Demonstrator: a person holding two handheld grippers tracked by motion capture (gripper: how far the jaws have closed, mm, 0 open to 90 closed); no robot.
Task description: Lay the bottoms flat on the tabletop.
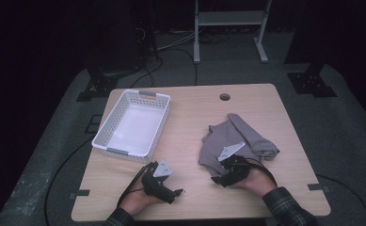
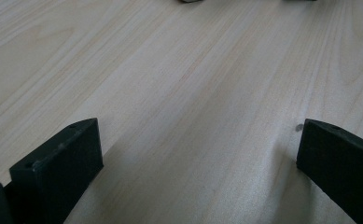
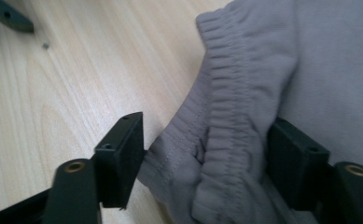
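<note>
Garment: your grey sweatpants [image 1: 237, 139] lie crumpled to the right of the white basket [image 1: 132, 123].
Handling: soft, light, limp; they will likely sag and trail.
Hold: take the thick elastic waistband [image 3: 226, 116].
Right gripper [image 3: 202, 144]: jaws apart, straddling the waistband edge.
Left gripper [image 2: 198, 149]: wide, nothing between.

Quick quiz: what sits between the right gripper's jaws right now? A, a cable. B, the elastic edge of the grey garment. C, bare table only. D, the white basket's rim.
B: in the right gripper view the grey garment's gathered elastic edge lies between the right gripper's spread jaws.
</note>
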